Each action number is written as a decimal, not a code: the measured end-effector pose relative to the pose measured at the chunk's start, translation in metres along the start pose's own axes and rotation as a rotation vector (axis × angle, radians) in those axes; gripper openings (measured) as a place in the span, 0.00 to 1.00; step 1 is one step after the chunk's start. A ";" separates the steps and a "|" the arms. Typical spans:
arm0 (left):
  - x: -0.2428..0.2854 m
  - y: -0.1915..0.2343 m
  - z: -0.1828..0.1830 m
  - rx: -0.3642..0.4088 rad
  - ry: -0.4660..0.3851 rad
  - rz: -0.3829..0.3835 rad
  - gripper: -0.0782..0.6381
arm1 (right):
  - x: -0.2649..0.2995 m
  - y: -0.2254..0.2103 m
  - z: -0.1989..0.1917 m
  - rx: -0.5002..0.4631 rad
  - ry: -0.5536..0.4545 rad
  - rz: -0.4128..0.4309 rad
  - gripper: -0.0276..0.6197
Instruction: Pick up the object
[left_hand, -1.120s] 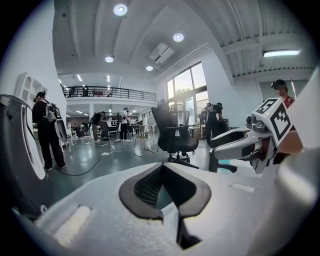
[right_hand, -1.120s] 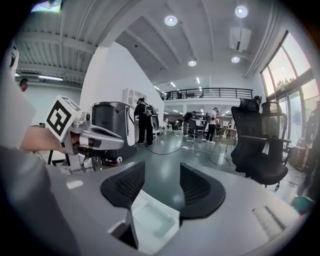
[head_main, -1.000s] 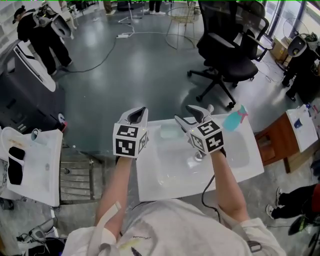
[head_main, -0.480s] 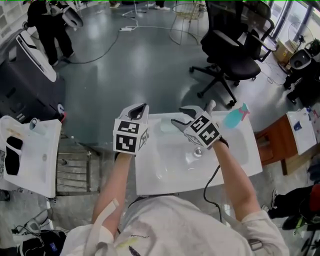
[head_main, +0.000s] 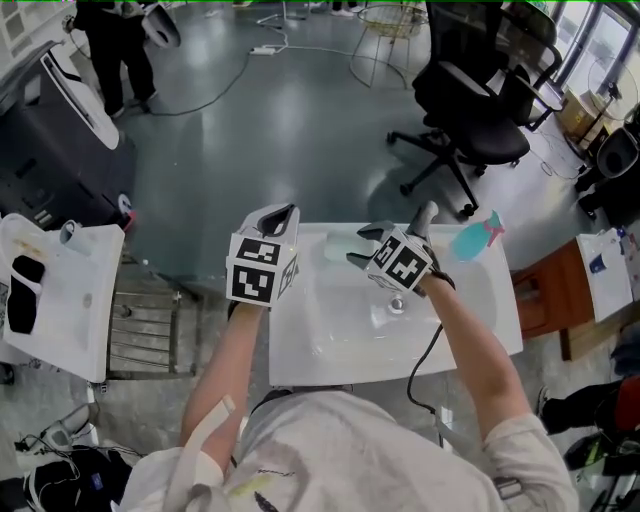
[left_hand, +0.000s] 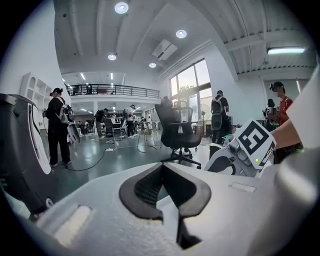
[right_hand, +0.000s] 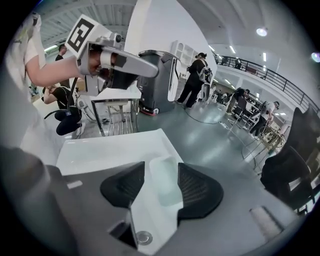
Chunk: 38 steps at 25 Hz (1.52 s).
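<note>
My right hand-held gripper (head_main: 366, 246) (right_hand: 161, 168) hangs open over the glossy white sink (head_main: 470, 320) (right_hand: 100, 150), ribbed black pads (right_hand: 197, 190) spread. Just ahead, framed in their gap, lies a pale green, translucent, rounded slab (head_main: 340, 250) (right_hand: 165, 192) on the sink's back ledge; soap, I think. My left hand-held gripper (head_main: 278, 218) (left_hand: 162, 172), well left of it, grips nothing, its pads pinched together.
</note>
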<state>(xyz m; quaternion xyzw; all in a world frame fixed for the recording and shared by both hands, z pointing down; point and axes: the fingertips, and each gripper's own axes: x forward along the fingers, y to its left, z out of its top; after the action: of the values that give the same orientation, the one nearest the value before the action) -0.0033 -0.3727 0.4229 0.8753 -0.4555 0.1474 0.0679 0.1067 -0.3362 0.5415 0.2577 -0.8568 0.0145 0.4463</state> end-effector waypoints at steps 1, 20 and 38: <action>0.000 0.000 -0.001 -0.002 0.002 0.002 0.11 | 0.003 0.001 -0.003 -0.007 0.013 0.008 0.36; 0.000 0.004 -0.011 -0.022 0.014 0.035 0.11 | 0.056 0.031 -0.040 -0.076 0.178 0.161 0.33; 0.002 0.016 -0.017 -0.028 0.031 0.056 0.11 | 0.078 0.036 -0.053 -0.132 0.201 0.206 0.13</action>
<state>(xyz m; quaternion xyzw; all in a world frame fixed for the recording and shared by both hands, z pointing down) -0.0187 -0.3794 0.4396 0.8589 -0.4805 0.1563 0.0830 0.0935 -0.3249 0.6411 0.1358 -0.8288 0.0295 0.5420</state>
